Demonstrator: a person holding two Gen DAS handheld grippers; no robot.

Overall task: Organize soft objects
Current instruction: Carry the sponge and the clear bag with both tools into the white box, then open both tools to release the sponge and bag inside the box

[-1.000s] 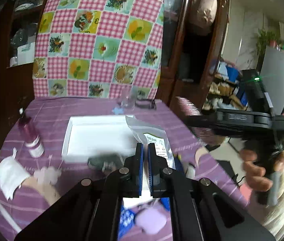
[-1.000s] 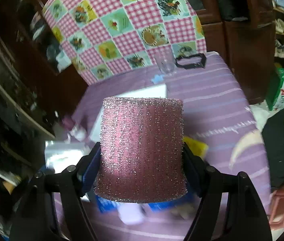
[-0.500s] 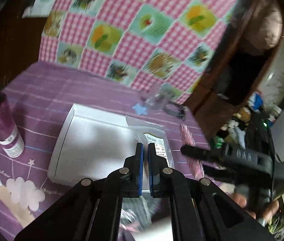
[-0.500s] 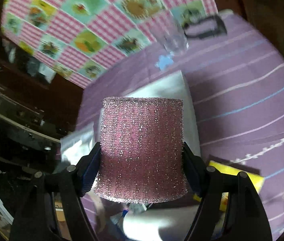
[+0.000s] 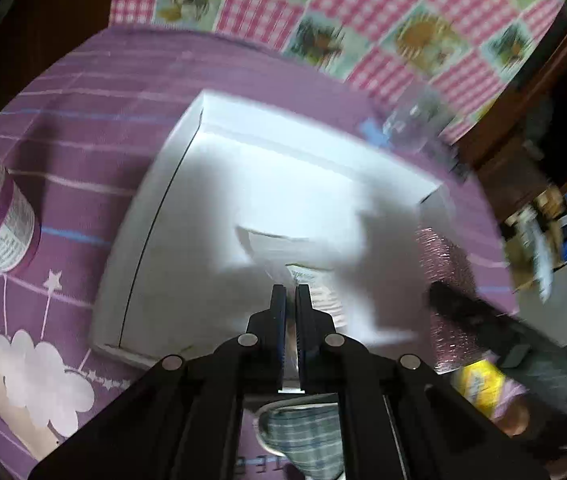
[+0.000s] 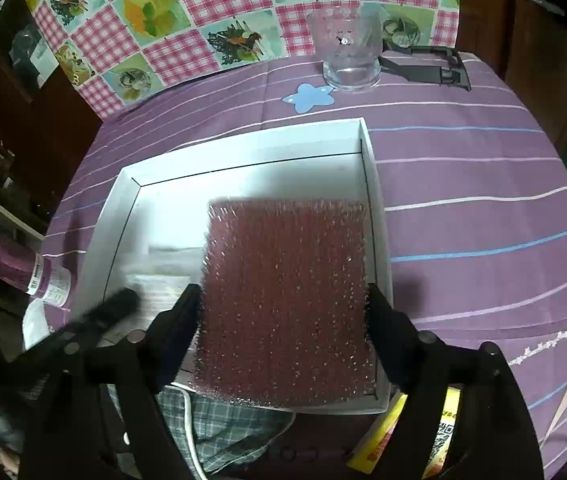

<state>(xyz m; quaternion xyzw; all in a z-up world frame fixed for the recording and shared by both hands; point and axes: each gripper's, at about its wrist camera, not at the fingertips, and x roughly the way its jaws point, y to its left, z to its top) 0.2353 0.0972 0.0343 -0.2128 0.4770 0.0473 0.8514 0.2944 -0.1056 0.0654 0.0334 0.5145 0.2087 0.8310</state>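
Pink sponge now over white tray, silver pouch lowered inside

On the table there is one white tray, one pink sponge, one silver packet, one clear glass and one purple bottle. There is also one checked cloth, one yellow packet, one blue star shape and one black frame. Two claws are in view, the left claw and the right claw.
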